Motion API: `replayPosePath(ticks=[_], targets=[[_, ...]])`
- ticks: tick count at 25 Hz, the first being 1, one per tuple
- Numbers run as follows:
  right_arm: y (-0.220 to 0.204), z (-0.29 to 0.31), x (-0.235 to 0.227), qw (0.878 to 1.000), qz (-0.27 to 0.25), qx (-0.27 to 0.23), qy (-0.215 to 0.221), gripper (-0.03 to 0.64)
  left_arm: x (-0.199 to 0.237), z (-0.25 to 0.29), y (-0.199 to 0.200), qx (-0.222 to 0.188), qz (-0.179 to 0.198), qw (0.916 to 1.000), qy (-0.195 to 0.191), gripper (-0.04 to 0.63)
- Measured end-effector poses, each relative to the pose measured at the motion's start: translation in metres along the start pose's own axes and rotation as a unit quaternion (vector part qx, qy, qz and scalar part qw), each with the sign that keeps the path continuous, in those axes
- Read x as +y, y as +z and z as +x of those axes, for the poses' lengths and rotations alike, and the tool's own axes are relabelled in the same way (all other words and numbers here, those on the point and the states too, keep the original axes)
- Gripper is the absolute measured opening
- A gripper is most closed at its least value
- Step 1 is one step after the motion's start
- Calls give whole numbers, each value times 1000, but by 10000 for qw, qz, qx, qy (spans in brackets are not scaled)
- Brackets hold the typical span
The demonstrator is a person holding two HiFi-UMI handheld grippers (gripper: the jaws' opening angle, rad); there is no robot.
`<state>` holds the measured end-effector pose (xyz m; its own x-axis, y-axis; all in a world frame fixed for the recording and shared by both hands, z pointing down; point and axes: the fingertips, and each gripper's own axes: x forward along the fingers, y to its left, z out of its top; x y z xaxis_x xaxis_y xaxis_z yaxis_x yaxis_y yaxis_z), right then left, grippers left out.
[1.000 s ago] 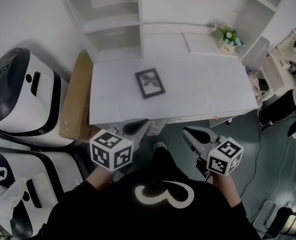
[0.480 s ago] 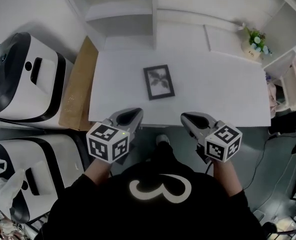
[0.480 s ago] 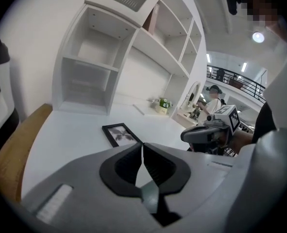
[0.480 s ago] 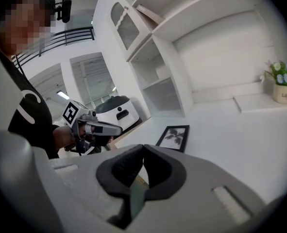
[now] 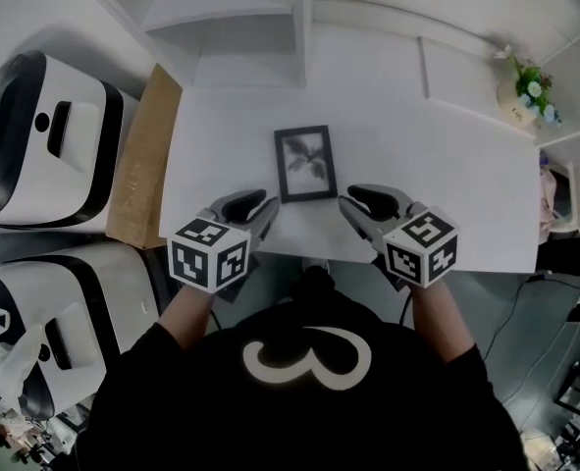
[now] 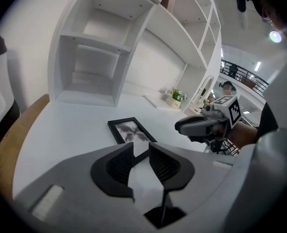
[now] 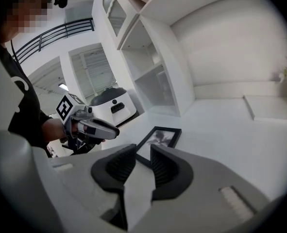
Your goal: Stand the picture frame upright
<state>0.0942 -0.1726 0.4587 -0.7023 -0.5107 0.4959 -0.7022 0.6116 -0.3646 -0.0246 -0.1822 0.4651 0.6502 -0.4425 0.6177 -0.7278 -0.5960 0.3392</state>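
Left gripper [image 5: 261,208] and right gripper [image 5: 354,202] advanced, jaws opening, flanking picture frame [image 5: 304,163].

A test lab is housing a mock home corner: white desk [image 5: 447,184] and shelving [image 5: 226,16], bulky white machines [image 5: 49,145] alongside, a railed mezzanine [image 7: 60,30] overlooking.

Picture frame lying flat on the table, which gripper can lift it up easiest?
Probably right, but only just. Both grippers flank the near edge of the picture frame, jaws opening, nothing between them. The right gripper sits slightly closer to its corner of the frame than the left gripper does.
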Motion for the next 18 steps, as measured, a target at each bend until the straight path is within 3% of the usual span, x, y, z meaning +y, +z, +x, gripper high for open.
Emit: replayPosePath(ticks=[7,18], targets=[[-3,35,-34,9975,-336,622,17,152,21,38,8,245,-81,9996,133,144],[-9,82,-61,9889,-857,1216,62,152,46,83,2,771,308,9947,612,153]])
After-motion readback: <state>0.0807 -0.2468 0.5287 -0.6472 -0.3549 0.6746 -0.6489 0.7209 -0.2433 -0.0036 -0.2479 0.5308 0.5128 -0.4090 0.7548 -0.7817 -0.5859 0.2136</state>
